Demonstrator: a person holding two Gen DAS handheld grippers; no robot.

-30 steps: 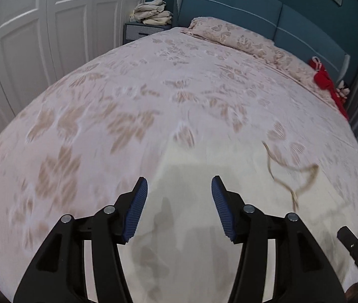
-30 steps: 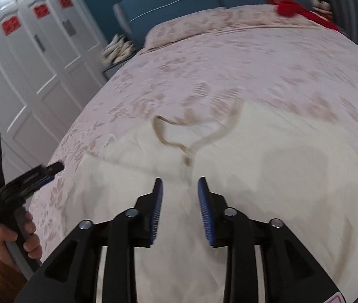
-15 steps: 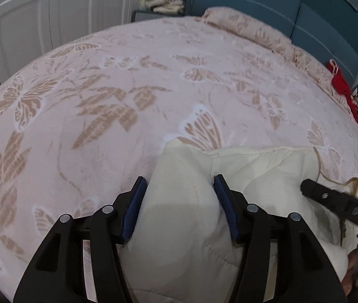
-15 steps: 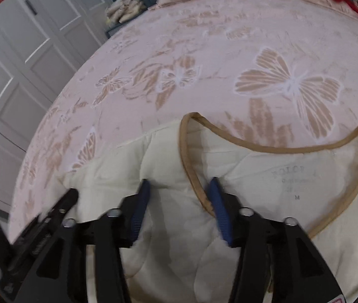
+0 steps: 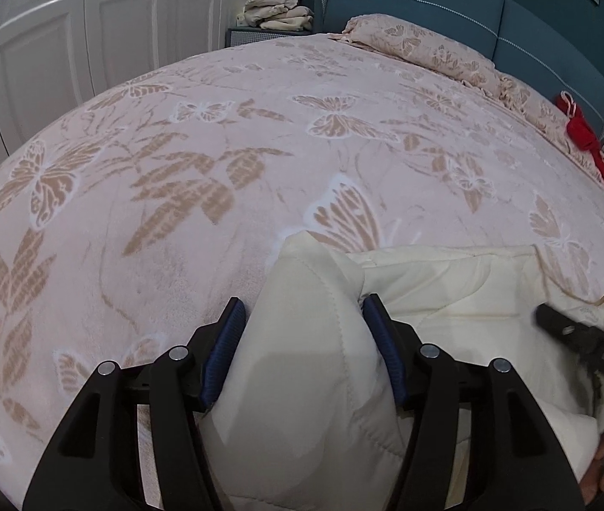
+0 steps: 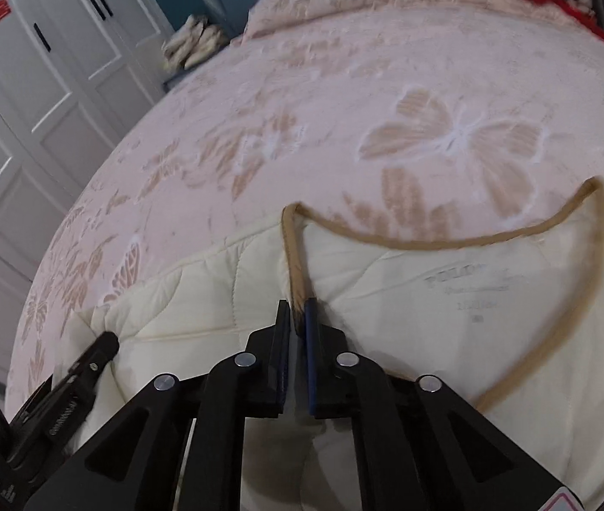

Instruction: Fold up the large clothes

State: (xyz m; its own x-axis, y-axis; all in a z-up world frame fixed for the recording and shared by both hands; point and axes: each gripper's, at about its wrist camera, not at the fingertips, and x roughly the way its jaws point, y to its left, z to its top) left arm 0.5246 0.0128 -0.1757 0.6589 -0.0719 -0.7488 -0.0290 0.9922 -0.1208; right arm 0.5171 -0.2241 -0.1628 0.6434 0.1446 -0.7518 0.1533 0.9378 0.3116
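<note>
Cream quilted jacket (image 6: pixel 421 298) lying at the near edge of a butterfly-print bedspread (image 5: pixel 216 170). Right gripper (image 6: pixel 298 311), jaws pressed together on the tan-bound neckline (image 6: pixel 429 243). Left gripper (image 5: pixel 302 319), jaws apart, straddling a bulging shoulder fold without pinching it. Folding appears barely begun: garment only gathered. Pillow (image 5: pixel 421 49) and red cloth (image 5: pixel 582 132) lie far right.

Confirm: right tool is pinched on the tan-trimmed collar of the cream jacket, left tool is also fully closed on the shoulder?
Not quite. The right tool is pinched on the tan collar trim of the cream jacket. In the left wrist view, though, the left tool is open, straddling a bulge of the shoulder.
</note>
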